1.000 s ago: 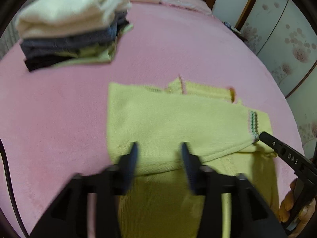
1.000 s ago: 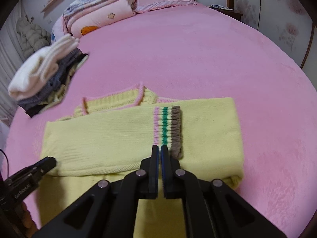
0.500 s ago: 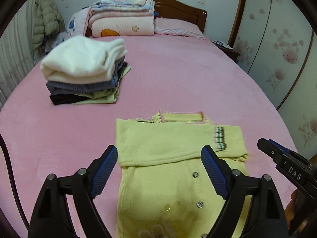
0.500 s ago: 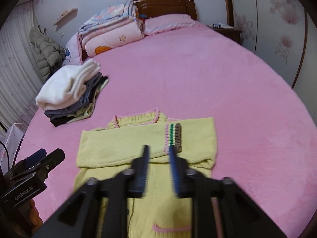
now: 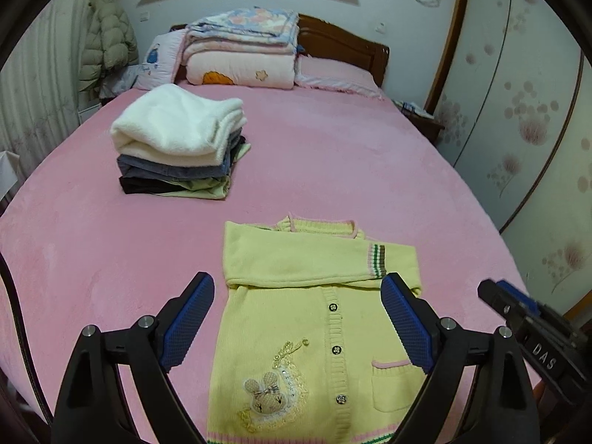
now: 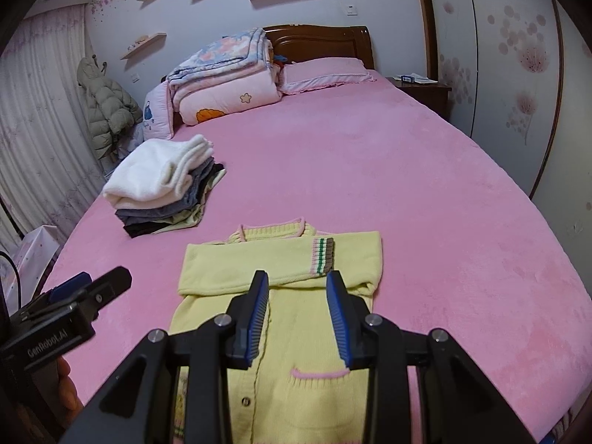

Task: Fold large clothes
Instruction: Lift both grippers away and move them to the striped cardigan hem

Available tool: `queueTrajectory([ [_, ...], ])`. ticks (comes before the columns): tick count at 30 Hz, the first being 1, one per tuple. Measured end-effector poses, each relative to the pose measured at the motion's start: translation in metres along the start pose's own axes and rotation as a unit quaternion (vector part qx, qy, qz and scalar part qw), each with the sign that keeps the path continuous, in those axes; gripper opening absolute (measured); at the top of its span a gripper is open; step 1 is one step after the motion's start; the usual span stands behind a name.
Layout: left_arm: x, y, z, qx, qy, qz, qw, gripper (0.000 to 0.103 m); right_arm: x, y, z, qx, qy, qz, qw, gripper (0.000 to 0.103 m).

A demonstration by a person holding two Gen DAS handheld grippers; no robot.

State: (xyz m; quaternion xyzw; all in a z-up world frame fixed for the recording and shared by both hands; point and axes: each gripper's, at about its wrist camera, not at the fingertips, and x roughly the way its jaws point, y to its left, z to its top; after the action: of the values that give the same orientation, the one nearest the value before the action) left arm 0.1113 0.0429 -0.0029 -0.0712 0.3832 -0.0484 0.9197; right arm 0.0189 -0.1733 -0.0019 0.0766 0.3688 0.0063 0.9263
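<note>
A yellow knit cardigan [image 5: 314, 318] lies flat on the pink bed, front up, with both sleeves folded across its chest; the striped cuff [image 5: 377, 261] rests at the right. It also shows in the right wrist view [image 6: 296, 333], cuff [image 6: 323, 255] on top. My left gripper [image 5: 296, 318] is wide open and empty, held above the cardigan's lower half. My right gripper [image 6: 298, 309] is open and empty above the cardigan's middle; it also shows at the right edge of the left wrist view [image 5: 518, 314].
A stack of folded clothes [image 5: 177, 148] topped by a white towel sits on the bed [image 5: 333, 166] at the far left. Folded quilts [image 5: 240, 51] and a pillow [image 6: 325, 72] lie at the headboard. A wardrobe [image 5: 525, 111] stands at the right.
My right gripper let go of the striped cuff and opened. Both grippers pulled back and up from the cardigan. My left gripper opened wider.
</note>
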Motion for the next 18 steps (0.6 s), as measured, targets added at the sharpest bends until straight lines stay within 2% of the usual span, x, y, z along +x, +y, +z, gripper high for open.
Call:
queueTrajectory([
  [4, -0.02, -0.001, -0.007, 0.013, -0.019, 0.007, 0.9997, 0.091, -0.013, 0.001, -0.007, 0.002, 0.0, 0.008, 1.0, 0.033],
  [9, -0.043, -0.003, -0.02, 0.041, -0.038, -0.004, 0.9984, 0.091, -0.031, 0.003, -0.016, -0.001, -0.006, 0.019, 1.0, 0.033],
  [12, -0.052, -0.001, -0.026, 0.038, -0.034, -0.005, 0.9987, 0.091, -0.042, 0.004, -0.022, -0.004, -0.009, 0.022, 1.0, 0.033],
  [16, -0.052, 0.011, -0.034, 0.029, 0.002, -0.025, 0.9993, 0.091, -0.052, 0.004, -0.031, -0.012, -0.015, 0.023, 1.0, 0.033],
  [18, -0.049, 0.021, -0.042, 0.017, 0.006, -0.018, 0.9997, 0.091, -0.055, 0.002, -0.037, -0.016, -0.017, 0.023, 0.999, 0.033],
])
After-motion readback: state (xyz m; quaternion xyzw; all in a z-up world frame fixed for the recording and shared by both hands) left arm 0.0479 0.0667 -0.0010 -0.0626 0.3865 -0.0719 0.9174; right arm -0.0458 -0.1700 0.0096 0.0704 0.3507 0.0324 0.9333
